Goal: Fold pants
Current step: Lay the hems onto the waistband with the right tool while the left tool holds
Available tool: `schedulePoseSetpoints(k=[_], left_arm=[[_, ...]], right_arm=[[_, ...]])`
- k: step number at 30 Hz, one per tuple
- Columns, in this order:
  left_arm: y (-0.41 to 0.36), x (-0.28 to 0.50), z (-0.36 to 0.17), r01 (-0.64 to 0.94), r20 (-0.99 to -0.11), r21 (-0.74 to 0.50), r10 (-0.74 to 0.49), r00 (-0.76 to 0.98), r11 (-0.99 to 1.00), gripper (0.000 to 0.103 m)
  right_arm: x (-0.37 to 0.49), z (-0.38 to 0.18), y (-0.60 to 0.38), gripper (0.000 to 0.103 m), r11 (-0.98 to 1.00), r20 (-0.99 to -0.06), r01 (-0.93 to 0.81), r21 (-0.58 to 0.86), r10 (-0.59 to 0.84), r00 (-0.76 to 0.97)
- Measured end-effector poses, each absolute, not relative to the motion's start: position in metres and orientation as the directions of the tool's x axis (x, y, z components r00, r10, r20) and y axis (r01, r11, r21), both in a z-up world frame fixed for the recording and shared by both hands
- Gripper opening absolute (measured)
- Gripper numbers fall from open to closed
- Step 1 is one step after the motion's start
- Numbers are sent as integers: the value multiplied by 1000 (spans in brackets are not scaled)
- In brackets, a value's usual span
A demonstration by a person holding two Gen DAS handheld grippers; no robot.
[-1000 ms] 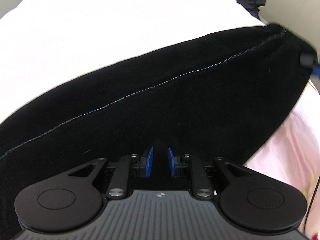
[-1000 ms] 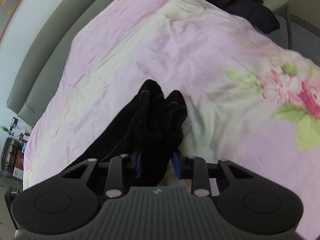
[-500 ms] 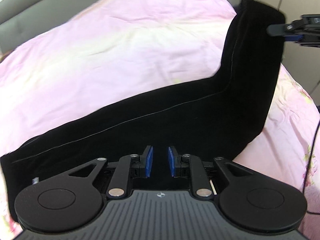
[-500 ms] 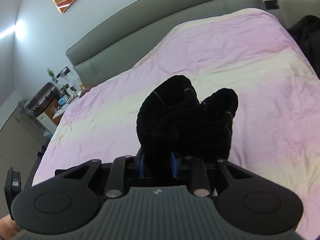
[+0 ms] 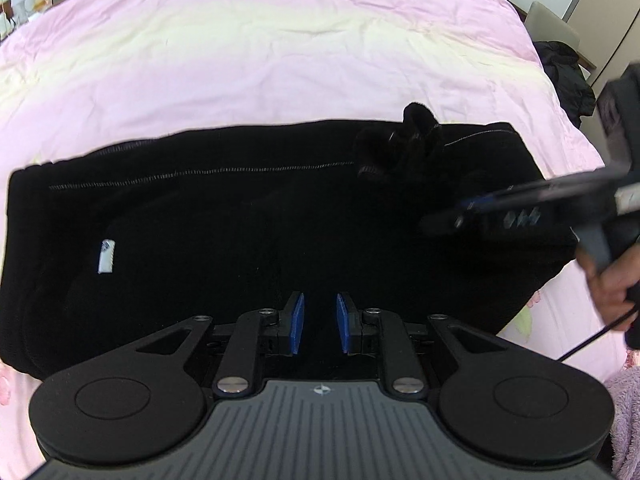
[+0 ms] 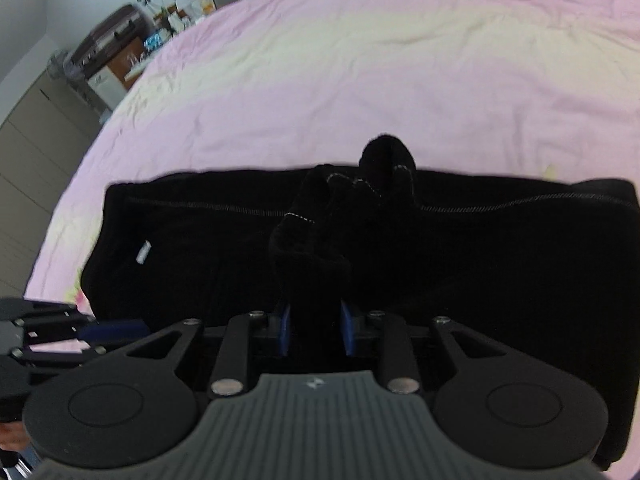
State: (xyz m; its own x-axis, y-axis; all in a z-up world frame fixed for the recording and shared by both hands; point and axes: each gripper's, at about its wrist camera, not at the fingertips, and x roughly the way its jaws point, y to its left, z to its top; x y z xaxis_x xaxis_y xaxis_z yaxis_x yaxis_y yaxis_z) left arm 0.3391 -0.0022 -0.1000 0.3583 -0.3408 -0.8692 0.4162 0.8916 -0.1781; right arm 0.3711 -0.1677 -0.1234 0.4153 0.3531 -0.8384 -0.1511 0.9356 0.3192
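The black pants [image 5: 224, 240] lie across the pink bed, folded over on themselves, with a white label [image 5: 106, 261] near their left end. My left gripper [image 5: 320, 320] sits low at the near edge of the pants, its blue pads a small gap apart with black cloth between them. My right gripper [image 6: 314, 328] is shut on the bunched leg cuffs [image 6: 352, 208] and holds them above the pants' middle. It also shows in the left wrist view [image 5: 472, 216], coming in from the right over the pants.
The pink and cream bedspread [image 5: 280, 52] stretches beyond the pants. A chair with dark clothes [image 5: 564, 68] stands at the bed's far right. A bedside cabinet with clutter [image 6: 120, 52] stands at the far left.
My right gripper has carried the leg cuffs up and over to the left, laying the legs back over the pants. The raised leg section now lies flat.
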Motion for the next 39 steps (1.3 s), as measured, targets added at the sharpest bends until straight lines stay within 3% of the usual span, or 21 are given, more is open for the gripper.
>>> schedulePoseSetpoints(k=[3, 5, 10, 14, 17, 27, 29, 31, 36, 39], left_arm=[[3, 341, -110, 423, -866, -199, -361, 345, 884, 22], [1, 347, -113, 423, -857, -223, -383, 344, 878, 22], [-10, 356, -112, 434, -814, -293, -461, 355, 852, 22], [-41, 365, -111, 456, -795, -293, -479, 372, 840, 24], [-67, 370, -115, 455, -789, -305, -490, 371, 837, 34], [-119, 386, -143, 409, -855, -180, -348, 384, 895, 44], [-129, 382, -143, 416, -868, -103, -286, 407, 903, 35], [-128, 374, -133, 412, -851, -87, -282, 443, 907, 15], [-101, 359, -92, 364, -797, -235, -393, 458, 901, 13], [-81, 361, -98, 320, -820, -242, -370, 437, 916, 13]], right_arm=[[373, -146, -153, 27, 940, -865, -195, 281, 336, 374], [374, -146, -151, 42, 930, -866, -224, 291, 356, 351], [374, -125, -171, 49, 925, -879, -273, 263, 347, 327], [373, -118, -205, 50, 967, -912, -239, 89, 176, 370], [370, -122, -236, 49, 980, -915, -200, -12, 70, 396], [340, -146, -291, 53, 975, -906, -215, 56, 141, 400], [337, -150, -294, 54, 973, -899, -221, 68, 156, 409], [337, -151, -297, 55, 972, -892, -216, 87, 173, 418], [324, -142, -316, 55, 967, -867, -207, 149, 229, 443], [312, -136, -317, 55, 958, -847, -210, 195, 272, 457]])
